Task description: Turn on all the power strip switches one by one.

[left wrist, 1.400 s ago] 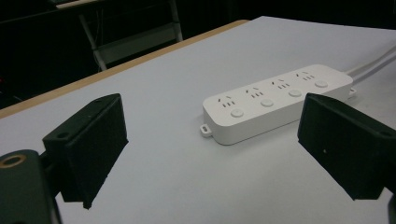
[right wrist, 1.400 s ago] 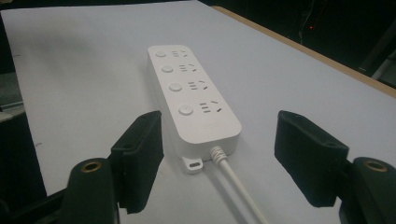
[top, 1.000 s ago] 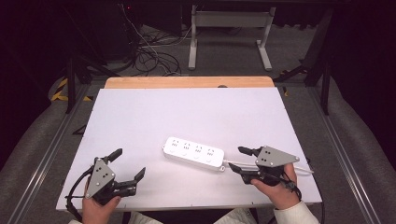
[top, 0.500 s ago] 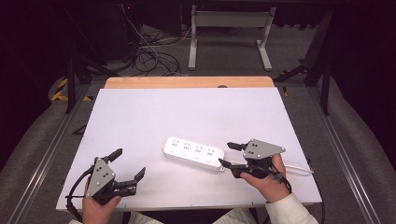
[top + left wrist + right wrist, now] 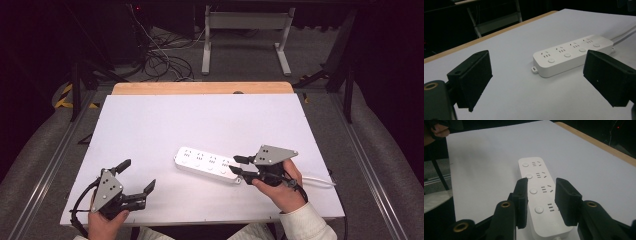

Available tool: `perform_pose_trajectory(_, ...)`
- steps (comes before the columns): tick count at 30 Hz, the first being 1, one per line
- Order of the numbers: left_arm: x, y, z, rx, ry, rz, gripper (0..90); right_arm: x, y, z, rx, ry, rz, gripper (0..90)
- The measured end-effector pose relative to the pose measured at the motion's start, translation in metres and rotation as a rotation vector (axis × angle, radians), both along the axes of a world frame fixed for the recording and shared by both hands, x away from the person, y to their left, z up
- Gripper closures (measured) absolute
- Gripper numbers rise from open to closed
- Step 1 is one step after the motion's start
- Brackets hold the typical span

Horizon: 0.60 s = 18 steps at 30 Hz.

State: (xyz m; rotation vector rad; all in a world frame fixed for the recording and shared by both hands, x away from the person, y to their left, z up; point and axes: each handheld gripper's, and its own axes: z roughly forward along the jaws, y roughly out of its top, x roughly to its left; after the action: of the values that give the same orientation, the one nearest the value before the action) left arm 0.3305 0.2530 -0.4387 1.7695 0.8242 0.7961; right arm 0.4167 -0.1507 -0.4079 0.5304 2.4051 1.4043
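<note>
Right gripper [image 5: 238, 166] straddling the cable end of the white four-socket plastic power strip [image 5: 209, 164].

Its jaws stand apart on either side of the strip, gripping nothing yet; the strip lies flat, mid-worktop [image 5: 200, 120]. The left gripper [image 5: 137, 178] hangs wide open and empty near the front edge. Closing off-centre could skew the smooth casing, or squeeze it out of the grip.

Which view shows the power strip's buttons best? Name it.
The right gripper view: the power strip runs lengthwise between the jaws, with four buttons plain. The left gripper view shows all four farther off. The high view shows the strip small, its buttons hard to tell.
</note>
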Motion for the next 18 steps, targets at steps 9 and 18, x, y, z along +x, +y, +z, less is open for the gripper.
perform_pose_trajectory(9,0.0,0.0,0.0,0.005,-0.002,0.0,8.7,0.006,0.008,0.003,-0.063,0.076,-0.024,87.3)
perform_pose_trajectory(18,0.0,0.001,0.0,0.009,-0.002,0.003,8.8,0.02,0.026,-0.01,-0.145,0.107,-0.003,90.0)
